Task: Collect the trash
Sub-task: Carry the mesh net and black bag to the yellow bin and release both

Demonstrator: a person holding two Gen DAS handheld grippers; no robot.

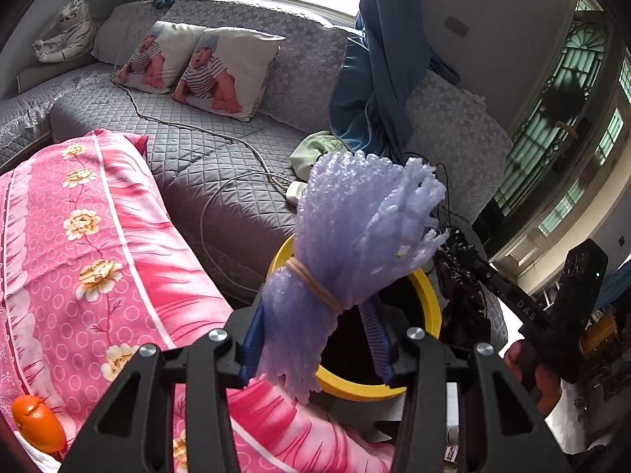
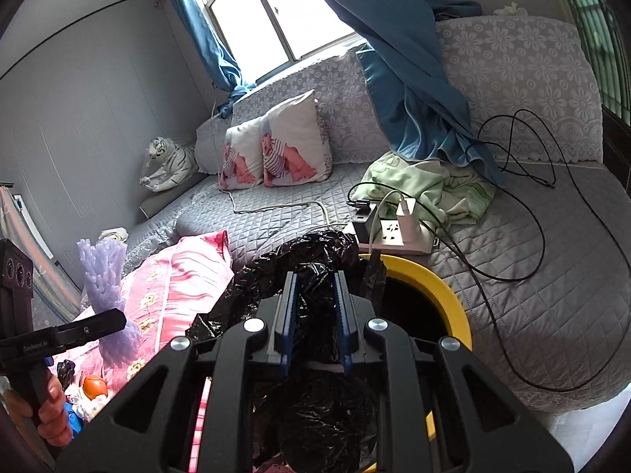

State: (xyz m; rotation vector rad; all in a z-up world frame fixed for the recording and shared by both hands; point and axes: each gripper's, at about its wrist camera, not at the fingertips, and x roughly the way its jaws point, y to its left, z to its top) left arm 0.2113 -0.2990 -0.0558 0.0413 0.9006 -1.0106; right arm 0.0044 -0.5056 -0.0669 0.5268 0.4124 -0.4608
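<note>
My left gripper [image 1: 315, 339] has its jaws spread wide, with a bundle of pale purple plastic strands [image 1: 347, 228] tied by a rubber band resting against the left finger, over the rim of a yellow bin [image 1: 428, 295]. The bundle also shows in the right wrist view [image 2: 102, 276]. My right gripper [image 2: 313, 315] is shut on a black trash bag [image 2: 299, 260] at the rim of the yellow bin [image 2: 437, 287]. The bag and the right gripper [image 1: 465, 260] show at the right of the left wrist view.
A pink floral quilt [image 1: 98, 256] lies left of the bin, with an orange [image 1: 37, 421] on it. Behind is a grey sofa [image 2: 532, 276] with a power strip [image 2: 398, 236], black cables [image 2: 524, 205], a green cloth [image 2: 434, 185], two baby pillows [image 2: 276, 153] and a blue curtain [image 2: 410, 79].
</note>
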